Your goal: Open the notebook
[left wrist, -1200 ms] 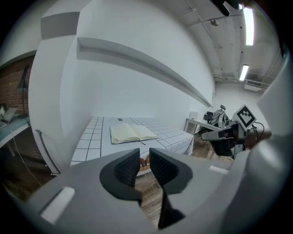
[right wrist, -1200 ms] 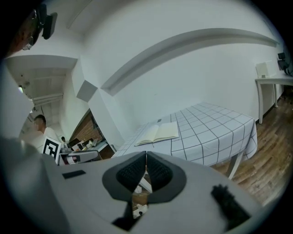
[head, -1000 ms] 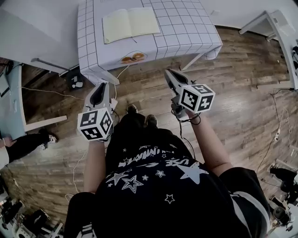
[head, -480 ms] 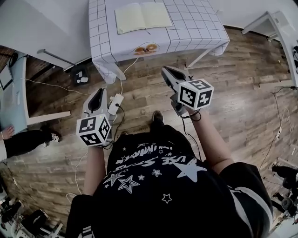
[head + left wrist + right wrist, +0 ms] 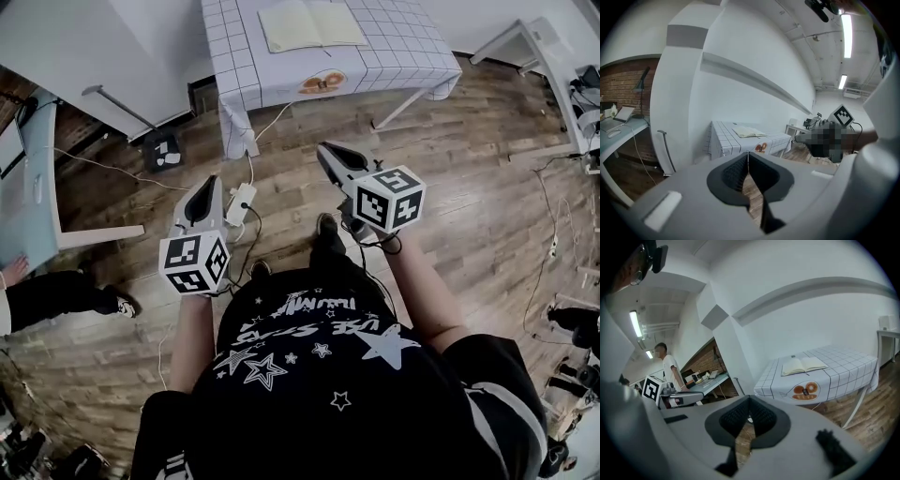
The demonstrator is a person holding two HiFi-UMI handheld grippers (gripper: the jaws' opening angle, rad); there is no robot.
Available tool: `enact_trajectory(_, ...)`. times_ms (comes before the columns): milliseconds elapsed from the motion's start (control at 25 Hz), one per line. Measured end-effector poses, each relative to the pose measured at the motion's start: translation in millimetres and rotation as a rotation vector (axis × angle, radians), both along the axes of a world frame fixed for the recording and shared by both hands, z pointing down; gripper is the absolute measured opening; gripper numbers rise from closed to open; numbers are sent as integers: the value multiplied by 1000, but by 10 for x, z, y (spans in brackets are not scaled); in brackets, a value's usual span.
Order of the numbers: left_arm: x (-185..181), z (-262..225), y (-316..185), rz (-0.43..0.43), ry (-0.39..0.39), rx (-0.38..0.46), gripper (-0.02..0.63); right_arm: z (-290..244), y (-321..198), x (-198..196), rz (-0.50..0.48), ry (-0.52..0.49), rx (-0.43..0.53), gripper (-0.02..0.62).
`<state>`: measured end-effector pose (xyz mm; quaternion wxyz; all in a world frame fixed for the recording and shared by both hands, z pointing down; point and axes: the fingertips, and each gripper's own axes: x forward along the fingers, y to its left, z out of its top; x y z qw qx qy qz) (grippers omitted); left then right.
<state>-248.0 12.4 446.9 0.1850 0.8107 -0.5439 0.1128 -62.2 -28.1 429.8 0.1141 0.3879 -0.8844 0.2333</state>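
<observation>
Notebook [image 5: 310,24] lies open, pages up, on the grid-cloth table [image 5: 403,47] at the top of the head view. Both grippers hang over the wood floor [image 5: 469,187], well apart from it. Left gripper [image 5: 201,192]: jaws just closed, tips together, nothing between. Right gripper [image 5: 331,155]: jaws together, empty.

An open cream-paged notebook [image 5: 311,24] lies at twelve o'clock on a table draped in white grid-patterned cloth [image 5: 403,47]. Over the brown plank floor [image 5: 469,216], the grey left gripper [image 5: 202,192] at ten o'clock, its jaws just closing on nothing, and the grey right gripper [image 5: 330,155] at one o'clock point tableward.
</observation>
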Motion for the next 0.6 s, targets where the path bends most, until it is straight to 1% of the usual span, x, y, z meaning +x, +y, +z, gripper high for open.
enact_trajectory(120, -70, -9, 121, 48, 13, 10, 11, -26, 191, -59, 51, 2, 5, 15)
enact_trajectory(320, -118, -74, 314, 151, 31, 18, 9, -56, 562, -150, 135, 9, 3, 15)
enact_trajectory(440, -270, -51, 438, 180, 37, 27, 10, -29, 743, -324, 153, 19, 11, 15)
enact_trajectory(600, -405, -93, 618, 196, 37, 36, 10, -60, 991, -462, 160, 25, 16, 15)
